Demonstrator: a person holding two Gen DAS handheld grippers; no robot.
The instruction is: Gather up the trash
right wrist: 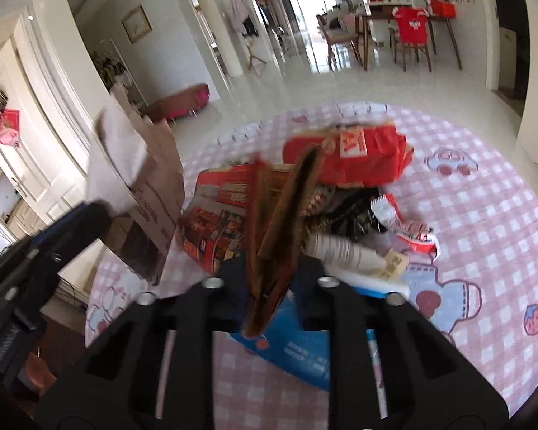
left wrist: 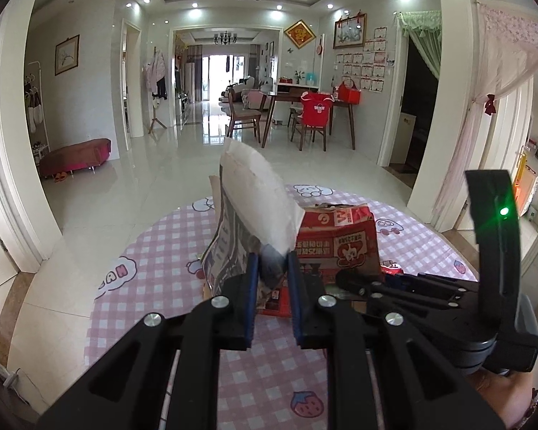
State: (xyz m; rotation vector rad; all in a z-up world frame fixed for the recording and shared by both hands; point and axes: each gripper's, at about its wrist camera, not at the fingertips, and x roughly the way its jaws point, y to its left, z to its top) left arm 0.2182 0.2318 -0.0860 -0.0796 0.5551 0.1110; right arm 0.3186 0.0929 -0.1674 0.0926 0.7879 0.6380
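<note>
My left gripper (left wrist: 272, 268) is shut on the lower edge of an upright brown paper bag (left wrist: 251, 193) with a white lining. In the right wrist view this gripper (right wrist: 86, 215) holds the same bag (right wrist: 143, 179) at the left edge of the table. My right gripper (right wrist: 272, 268) is shut on a flat red-and-brown cardboard piece (right wrist: 279, 215) that stands on edge above the trash pile. The pile holds a crushed red carton (right wrist: 358, 154), a red printed box (right wrist: 211, 215), stacked paper cups (right wrist: 340, 251), wrappers (right wrist: 405, 229) and a blue package (right wrist: 297, 347).
The round table has a pink checked cloth (right wrist: 484, 197) with cartoon prints. In the left wrist view the red carton (left wrist: 340, 236) lies right behind the bag, and the right gripper (left wrist: 351, 281) reaches in from the right. Tiled floor, a bench (left wrist: 75, 157) and dining chairs lie beyond.
</note>
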